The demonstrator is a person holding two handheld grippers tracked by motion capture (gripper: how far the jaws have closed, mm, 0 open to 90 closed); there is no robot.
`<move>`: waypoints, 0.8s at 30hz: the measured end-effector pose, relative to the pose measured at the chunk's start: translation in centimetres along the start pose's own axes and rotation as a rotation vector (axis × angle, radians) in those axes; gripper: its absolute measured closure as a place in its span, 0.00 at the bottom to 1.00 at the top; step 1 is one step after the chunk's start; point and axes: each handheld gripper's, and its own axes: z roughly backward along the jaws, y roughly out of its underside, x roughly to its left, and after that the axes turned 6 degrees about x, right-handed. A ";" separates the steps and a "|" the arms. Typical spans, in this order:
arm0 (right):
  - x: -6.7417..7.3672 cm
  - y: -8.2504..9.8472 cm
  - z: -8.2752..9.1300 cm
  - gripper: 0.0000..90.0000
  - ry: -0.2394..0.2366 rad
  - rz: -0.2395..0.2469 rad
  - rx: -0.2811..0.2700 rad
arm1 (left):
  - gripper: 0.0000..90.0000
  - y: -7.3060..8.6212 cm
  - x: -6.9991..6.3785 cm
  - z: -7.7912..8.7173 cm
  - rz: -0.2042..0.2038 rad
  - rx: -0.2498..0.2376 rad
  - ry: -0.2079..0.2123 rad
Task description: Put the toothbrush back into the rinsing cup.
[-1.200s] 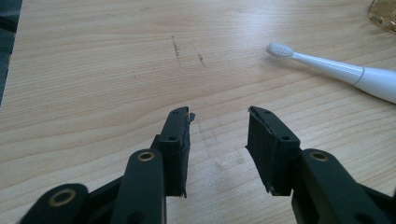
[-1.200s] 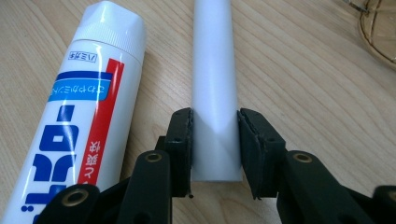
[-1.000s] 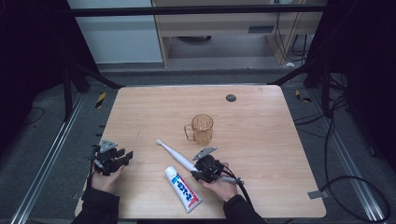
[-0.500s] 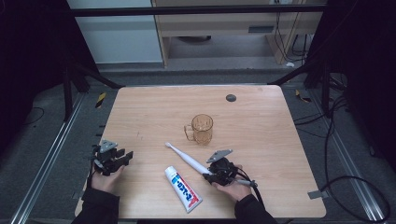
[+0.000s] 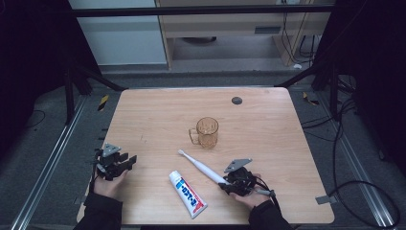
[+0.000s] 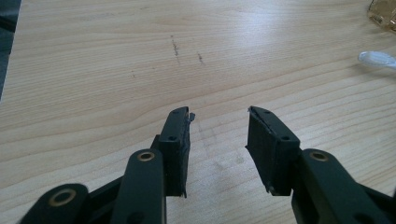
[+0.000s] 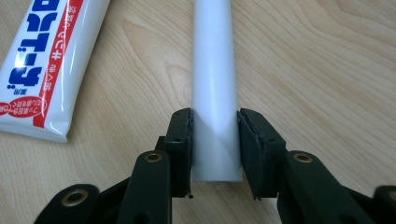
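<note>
A white toothbrush (image 5: 198, 166) lies slanted across the wooden table (image 5: 158, 115), head toward the upper left. My right gripper (image 5: 226, 184) is shut on its handle end (image 7: 215, 93), both pads pressing the white shaft. A white toothpaste tube (image 5: 187, 193) with red and blue print lies left of that gripper (image 7: 42, 70). An amber glass mug (image 5: 207, 132) stands upright past the brush head. My left gripper (image 5: 125, 160) rests low at the table's left edge, open, with bare wood between its fingers (image 6: 219, 140). The brush head (image 6: 377, 59) and the mug's base (image 6: 384, 14) appear at the right of the left gripper view.
A small dark round disc (image 5: 236, 100) sits near the table's far edge. Dark floor, metal rails and cables surround the table, and a shelf unit stands beyond its far side.
My right gripper has slid to the right along the table, dragging the toothbrush with it, so the brush head now lies farther from the toothpaste tube. The left gripper has stayed put.
</note>
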 end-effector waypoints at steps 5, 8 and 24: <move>-0.1 0.3 0.2 0.71 -0.005 -0.005 -0.006 | 0.64 0.0 0.0 0.0 0.002 0.000 0.000; -0.1 0.2 0.6 0.64 0.005 0.001 -0.034 | 0.64 0.0 0.1 0.0 0.003 -0.001 0.002; -0.5 -5.2 3.3 0.59 0.018 -0.023 -0.067 | 0.63 0.0 0.1 -0.1 0.004 0.004 0.008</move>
